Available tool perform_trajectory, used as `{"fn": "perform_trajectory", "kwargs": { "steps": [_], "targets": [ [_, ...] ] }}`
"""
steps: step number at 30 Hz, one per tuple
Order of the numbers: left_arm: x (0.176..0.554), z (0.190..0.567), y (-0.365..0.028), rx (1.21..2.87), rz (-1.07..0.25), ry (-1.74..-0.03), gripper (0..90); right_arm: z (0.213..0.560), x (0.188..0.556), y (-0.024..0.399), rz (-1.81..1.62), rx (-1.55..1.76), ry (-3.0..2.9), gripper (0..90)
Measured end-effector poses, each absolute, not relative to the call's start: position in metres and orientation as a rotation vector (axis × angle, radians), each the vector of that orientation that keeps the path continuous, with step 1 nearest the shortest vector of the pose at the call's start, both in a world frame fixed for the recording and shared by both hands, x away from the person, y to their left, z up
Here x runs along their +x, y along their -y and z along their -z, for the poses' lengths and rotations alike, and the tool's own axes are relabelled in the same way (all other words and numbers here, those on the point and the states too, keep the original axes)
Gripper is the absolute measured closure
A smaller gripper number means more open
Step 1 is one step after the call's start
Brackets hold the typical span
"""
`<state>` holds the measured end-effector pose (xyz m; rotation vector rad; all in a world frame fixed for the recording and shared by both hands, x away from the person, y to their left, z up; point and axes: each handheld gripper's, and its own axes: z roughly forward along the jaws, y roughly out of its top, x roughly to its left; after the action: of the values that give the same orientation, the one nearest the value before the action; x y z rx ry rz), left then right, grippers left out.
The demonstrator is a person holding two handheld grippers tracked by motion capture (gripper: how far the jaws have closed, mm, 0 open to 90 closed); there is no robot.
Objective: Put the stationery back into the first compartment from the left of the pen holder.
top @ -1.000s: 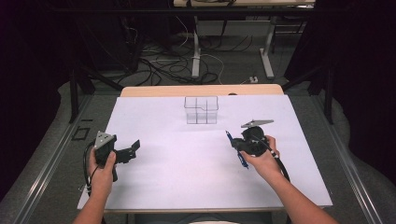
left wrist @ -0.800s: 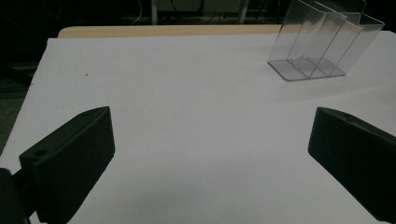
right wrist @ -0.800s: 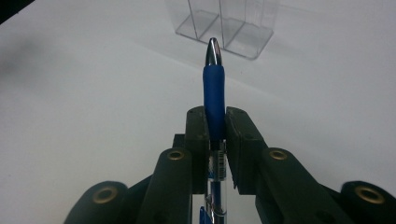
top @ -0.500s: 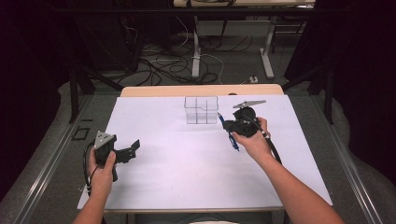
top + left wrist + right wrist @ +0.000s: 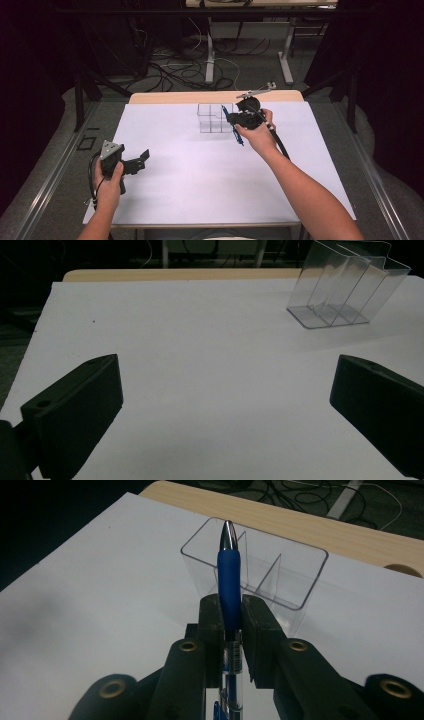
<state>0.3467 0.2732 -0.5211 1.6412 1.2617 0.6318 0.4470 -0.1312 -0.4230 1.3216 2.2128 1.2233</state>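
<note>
Nearest me, my left hand (image 5: pixel 107 182) holds the left gripper (image 5: pixel 141 161) low over the near-left part of the white sheet (image 5: pixel 200 185) that covers the table. In the left gripper view its two black jaws stand wide apart, one at each lower corner, with bare sheet between them; nothing is held.

Farther out, my right forearm (image 5: pixel 310 195) reaches diagonally across the sheet, and my right hand (image 5: pixel 257 135) carries the right gripper (image 5: pixel 235 120) above the table's far middle. Its jaws are pressed on a blue pen (image 5: pixel 229 580): in the right gripper view the pen's blue grip section sits between the two pads, the silver tip points away from me, and the clear barrel runs back between the jaw arms. In the high view the pen (image 5: pixel 231 125) slants, its far end over the right edge of the organizer.

Just beyond the pen tip stands a clear plastic organizer (image 5: pixel 270 575), upright on the sheet and divided into compartments by transparent walls. It appears in the left gripper view (image 5: pixel 345 285) at upper right.

Farthest, a strip of bare wooden table edge (image 5: pixel 175 96) shows past the sheet, and cables (image 5: pixel 170 60) lie on the floor beyond.
</note>
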Motion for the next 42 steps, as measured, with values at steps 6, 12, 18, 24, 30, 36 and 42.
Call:
{"fn": "perform_trajectory", "kwargs": {
  "steps": [6, 12, 18, 24, 30, 36, 42],
  "targets": [
    [0.346, 0.521, -0.274, 1.636, -0.631, -1.264, 0.6, 0.417, 0.461, 0.117, -1.221, 1.312, -2.213, 79.9],
    [0.346, 0.520, -0.274, 1.631, -0.625, -1.263, 0.5, 0.413, 0.472, 0.103, -1.221, 1.320, -2.203, 80.0],
    [0.346, 0.521, -0.276, 1.619, -0.629, -1.266, 0.6, 0.412, 0.483, 0.092, -1.217, 1.311, -2.185, 79.9],
    [0.346, 0.520, -0.278, 1.621, -0.629, -1.269, 0.6, 0.412, 0.496, 0.084, -1.213, 1.328, -2.165, 79.9],
    [0.345, 0.520, -0.279, 1.613, -0.626, -1.275, 0.6, 0.412, 0.509, 0.078, -1.210, 1.335, -2.136, 79.9],
    [0.345, 0.521, -0.279, 1.610, -0.614, -1.279, 0.6, 0.413, 0.521, 0.073, -1.201, 1.333, -2.103, 79.9],
    [0.344, 0.521, -0.280, 1.597, -0.617, -1.282, 0.6, 0.418, 0.530, 0.067, -1.185, 1.317, -2.076, 80.0]
  ]
}}
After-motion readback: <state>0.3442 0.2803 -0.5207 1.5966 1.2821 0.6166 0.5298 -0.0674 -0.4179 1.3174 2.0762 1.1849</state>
